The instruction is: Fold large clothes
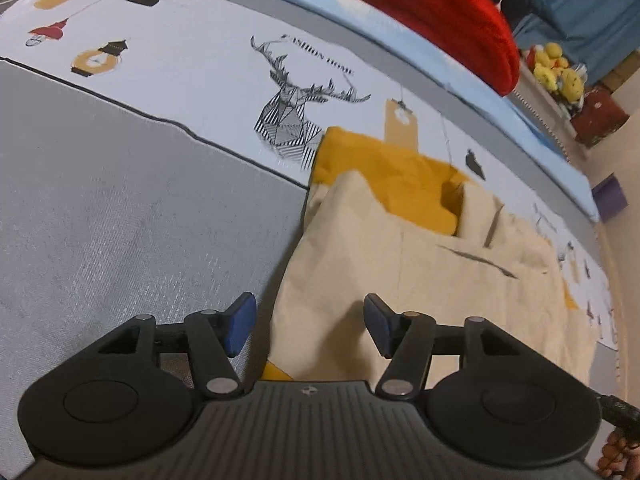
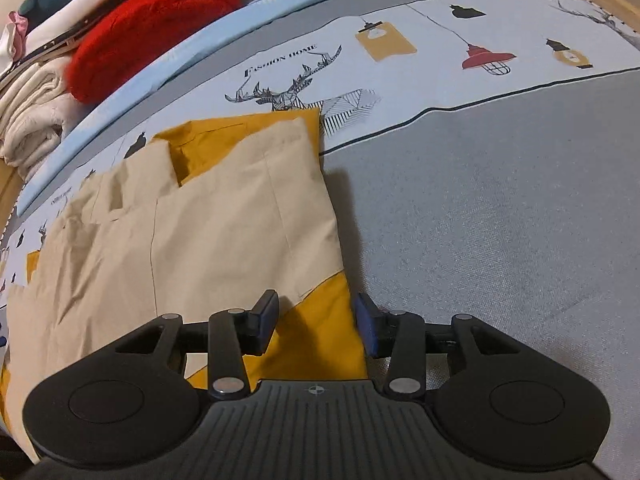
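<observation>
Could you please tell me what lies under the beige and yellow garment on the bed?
The garment lies on the printed bedsheet, covering part of its deer print and grey area. Whatever else it may cover is hidden by the cloth.

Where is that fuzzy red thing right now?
The red fuzzy garment sits at the far edge of the bed, upper left in the right wrist view, beside a stack of white folded clothes and beyond the beige-and-yellow garment.
</observation>
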Demonstrator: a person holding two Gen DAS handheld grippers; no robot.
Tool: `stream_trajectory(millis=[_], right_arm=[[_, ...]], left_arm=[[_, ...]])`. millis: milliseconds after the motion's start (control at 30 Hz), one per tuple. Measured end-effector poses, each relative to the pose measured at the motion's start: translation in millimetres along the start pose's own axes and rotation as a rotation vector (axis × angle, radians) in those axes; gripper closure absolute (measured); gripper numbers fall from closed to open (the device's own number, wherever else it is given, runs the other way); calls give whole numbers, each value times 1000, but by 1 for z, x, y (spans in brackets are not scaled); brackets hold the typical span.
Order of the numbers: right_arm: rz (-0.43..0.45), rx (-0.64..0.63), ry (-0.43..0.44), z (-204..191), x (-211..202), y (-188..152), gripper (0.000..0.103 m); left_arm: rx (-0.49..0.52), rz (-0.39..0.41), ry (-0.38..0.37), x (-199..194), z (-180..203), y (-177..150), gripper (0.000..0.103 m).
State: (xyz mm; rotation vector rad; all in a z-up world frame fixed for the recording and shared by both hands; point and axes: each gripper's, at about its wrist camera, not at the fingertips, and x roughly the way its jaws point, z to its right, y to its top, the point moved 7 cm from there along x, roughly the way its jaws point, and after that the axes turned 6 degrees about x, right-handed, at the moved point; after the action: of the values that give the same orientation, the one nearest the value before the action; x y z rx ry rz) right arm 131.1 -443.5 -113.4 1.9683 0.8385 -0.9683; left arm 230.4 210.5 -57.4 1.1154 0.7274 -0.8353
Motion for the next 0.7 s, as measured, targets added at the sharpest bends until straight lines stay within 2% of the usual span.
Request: stream_trajectory(millis=[33, 67, 100, 133, 167, 200, 267, 367, 467, 533, 633, 700], right_arm=[[4, 3, 1, 0, -1, -1, 60], [10, 3, 1, 1, -2, 0, 65], [16, 0, 3, 0, -4, 0, 70], [19, -10, 4, -1, -6, -1, 78], [23, -24, 6, -3, -7, -3, 86], [29, -41, 5, -4, -8, -4, 91], [43, -72, 1, -7, -11, -7, 100], [99, -110, -3, -14, -25, -4, 101], [253, -110, 59, -25, -65, 11, 102], [352, -119, 95, -32, -89, 18, 102], [481, -162, 102, -46, -107, 28, 102], [525, -166, 82, -51, -105, 39, 102]], left_arm=[[4, 1, 2, 2, 0, -1, 40], [9, 2, 3, 3, 1, -1, 40], [15, 2, 5, 4, 2, -1, 47], [26, 0, 2, 5, 3, -2, 68], [39, -4, 2, 4, 4, -4, 80], [54, 0, 13, 2, 4, -4, 99], [68, 36, 4, -8, 6, 0, 102], [90, 152, -41, -39, 12, 12, 103], [88, 292, -92, -72, 16, 26, 103], [107, 372, -88, -85, 21, 35, 103], [125, 443, -64, -85, 31, 54, 103], [138, 474, -44, -79, 37, 66, 103]])
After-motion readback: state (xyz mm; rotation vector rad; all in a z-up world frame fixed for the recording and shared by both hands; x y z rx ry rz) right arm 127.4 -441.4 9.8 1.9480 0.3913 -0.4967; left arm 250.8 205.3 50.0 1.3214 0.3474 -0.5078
